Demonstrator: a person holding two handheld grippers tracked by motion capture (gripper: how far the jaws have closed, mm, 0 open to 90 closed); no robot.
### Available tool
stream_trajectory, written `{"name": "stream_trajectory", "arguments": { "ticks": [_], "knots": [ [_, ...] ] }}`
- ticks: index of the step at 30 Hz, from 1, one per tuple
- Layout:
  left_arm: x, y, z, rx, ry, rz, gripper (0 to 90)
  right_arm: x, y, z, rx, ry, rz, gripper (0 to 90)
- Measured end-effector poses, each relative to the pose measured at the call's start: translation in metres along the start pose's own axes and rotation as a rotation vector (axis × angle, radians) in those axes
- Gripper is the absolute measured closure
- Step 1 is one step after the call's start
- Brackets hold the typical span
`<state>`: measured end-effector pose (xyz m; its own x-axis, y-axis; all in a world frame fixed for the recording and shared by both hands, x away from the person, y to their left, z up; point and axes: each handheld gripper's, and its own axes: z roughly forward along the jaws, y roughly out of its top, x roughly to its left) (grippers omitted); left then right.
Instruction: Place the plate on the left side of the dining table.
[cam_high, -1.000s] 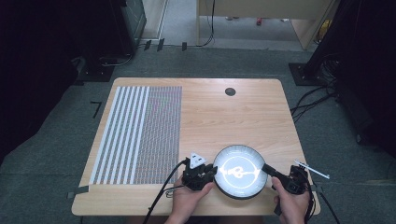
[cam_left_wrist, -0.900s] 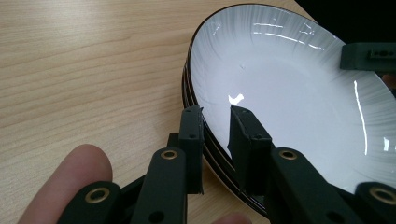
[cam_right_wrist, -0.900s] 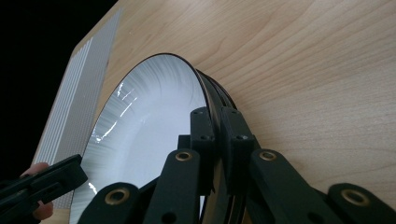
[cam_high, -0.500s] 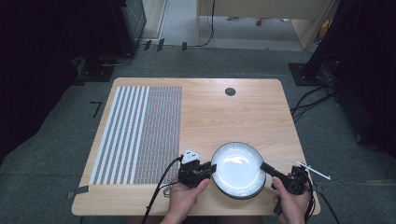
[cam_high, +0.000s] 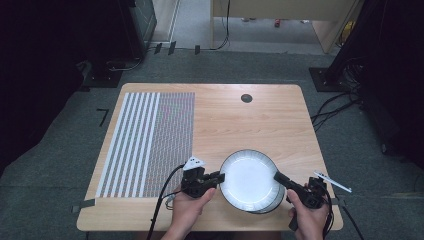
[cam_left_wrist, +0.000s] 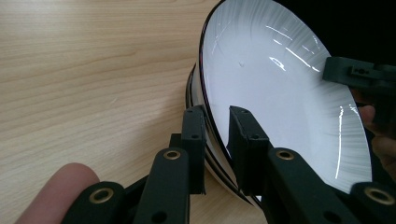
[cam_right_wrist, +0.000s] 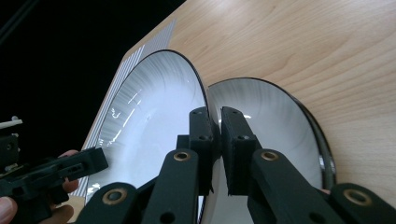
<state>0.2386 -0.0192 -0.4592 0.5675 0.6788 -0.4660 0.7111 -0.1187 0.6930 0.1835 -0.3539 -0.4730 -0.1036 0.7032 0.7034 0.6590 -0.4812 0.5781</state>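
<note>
Setting: wooden table (cam_high: 250, 120), striped mat (cam_high: 150, 135).
Change: top plate (cam_high: 248, 177) lifted clear of stack (cam_right_wrist: 280, 126).
Grip: left gripper (cam_high: 218, 177), right gripper (cam_high: 278, 177) both clamp its rim.

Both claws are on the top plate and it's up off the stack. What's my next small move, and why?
Probably raise it a little more, level, before moving sideways. The left claw and right claw pinch opposite rims of the top plate, which in the right gripper view is tilted just above the lower plate, so sliding now might clip it.
</note>
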Motion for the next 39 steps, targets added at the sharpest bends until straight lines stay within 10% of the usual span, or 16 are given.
{"name": "stream_trajectory", "arguments": {
  "ticks": [39],
  "knots": [
    [0.065,0.024,-0.096,-0.127,0.131,-0.041,80.5,0.103,0.009,0.081,0.059,0.050,-0.093,84.4]
  ]
}}
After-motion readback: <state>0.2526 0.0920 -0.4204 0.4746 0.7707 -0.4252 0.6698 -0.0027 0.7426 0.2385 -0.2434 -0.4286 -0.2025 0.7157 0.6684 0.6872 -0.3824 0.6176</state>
